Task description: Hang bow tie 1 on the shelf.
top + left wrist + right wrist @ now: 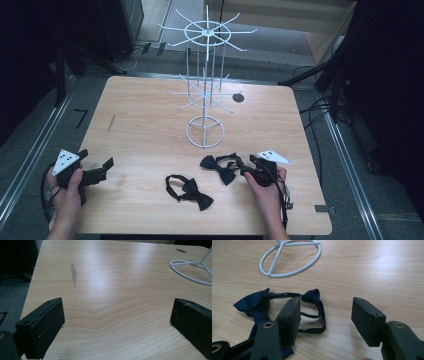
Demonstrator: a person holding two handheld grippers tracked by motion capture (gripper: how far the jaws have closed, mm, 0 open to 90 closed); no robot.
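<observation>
Two tools on one wooden surface (150, 125), each held in a hand rising from the 6 o'clock edge of the high view. At about 8 o'clock, the left tool (95, 161), gripped by the left hand (67, 187), grey three-cornered plate on top, jaws standing wide apart with nothing between them but bare wood. In the left gripper view, a grey smear (73, 273) on the wood toward 11 o'clock, and part of a white wire ring at 2 o'clock. Near the middle of the surface, toward 12 o'clock, a white wire display stand (205, 75): round ring base (204, 131) flat on the wood, upright rods, two tiers of radiating hooks. At 6 o'clock, a black bow tie (192, 191) lying flat with its strap looped, well apart from both tools. Just toward 4 o'clock from it, a second bow tie (220, 167), dark navy in the right gripper view, strap curled toward the right tool (246, 166). That tool, held by the right hand (267, 190), jaws apart; in its own view the left-hand jaw lying over the strap (318, 315), the loop curling into the gap, the other jaw over bare wood, not clamped. Far corner at 1 o'clock: a small dark round hole (238, 97).
</observation>
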